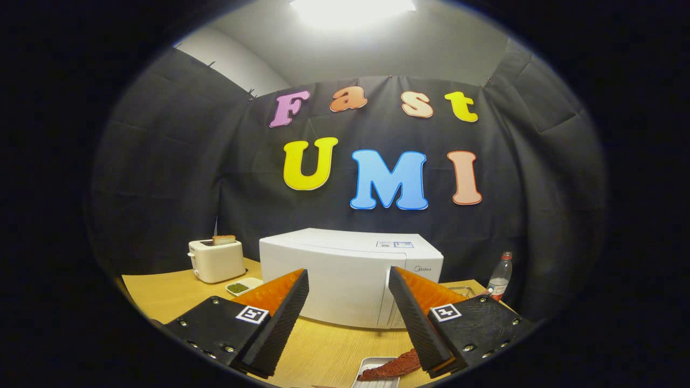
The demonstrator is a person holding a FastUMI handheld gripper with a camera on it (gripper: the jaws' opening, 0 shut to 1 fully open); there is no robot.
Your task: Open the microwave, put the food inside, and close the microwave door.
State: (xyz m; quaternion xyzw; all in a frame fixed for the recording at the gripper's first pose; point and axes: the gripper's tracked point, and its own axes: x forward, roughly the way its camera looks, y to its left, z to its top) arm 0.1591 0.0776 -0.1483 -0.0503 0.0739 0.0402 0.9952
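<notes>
The jaws (pixel 347 318) are gaping wide, empty; they should be heading for the closed white boxy microwave (pixel 350 277) door's edge at twelve o'clock.

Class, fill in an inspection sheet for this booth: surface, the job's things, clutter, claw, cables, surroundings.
Surface: wooden table, bare between the claw and the oven.
Job's things: white microwave, door shut, beyond the fingers; reddish food on a white tray by the right finger.
Clutter: toaster with a bread slice in it; small dish of something green; plastic bottle right of the microwave.
Claw: claw open, fingers wide apart, holding nothing.
Cables: nothing seen.
Surroundings: black cloth wall, ceiling light.
</notes>
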